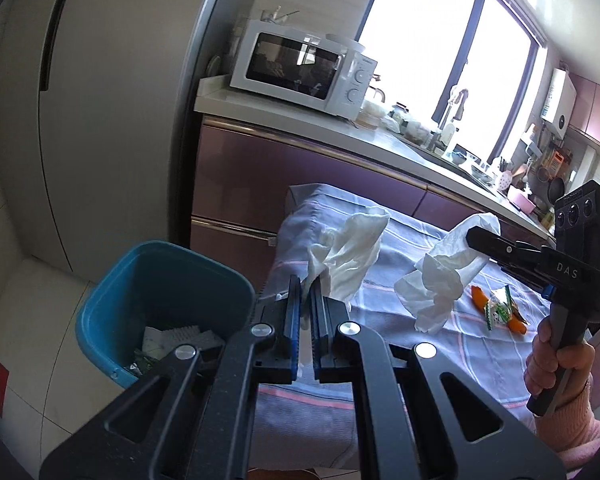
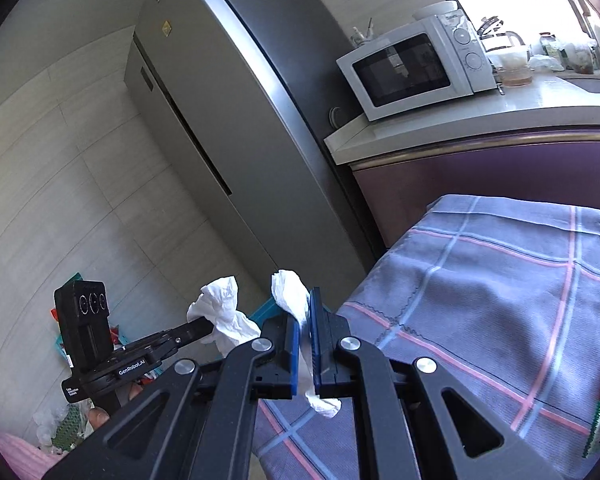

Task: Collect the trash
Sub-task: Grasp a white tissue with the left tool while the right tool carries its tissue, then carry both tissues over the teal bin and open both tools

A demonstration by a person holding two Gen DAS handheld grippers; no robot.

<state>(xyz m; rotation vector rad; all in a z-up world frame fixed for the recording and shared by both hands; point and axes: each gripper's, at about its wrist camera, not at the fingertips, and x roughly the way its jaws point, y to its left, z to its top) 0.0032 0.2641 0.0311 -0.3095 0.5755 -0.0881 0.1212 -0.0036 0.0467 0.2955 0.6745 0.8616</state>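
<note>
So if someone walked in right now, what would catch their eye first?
Probably the two crumpled white tissues, one pinched in the left hand-held gripper and one in the right hand-held gripper, above the plaid tablecloth. Next, the blue bin on the floor at the table's left end, already holding trash.

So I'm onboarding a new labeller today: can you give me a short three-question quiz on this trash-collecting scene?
1. True or false: both tongs, the left tongs and the right tongs, grip a white tissue.
2. What colour is the bin?
A) red B) blue C) white
3. Fill in: the orange wrapper lies on the ____ tablecloth.

Key: 1 true; 2 B; 3 checked.
</note>
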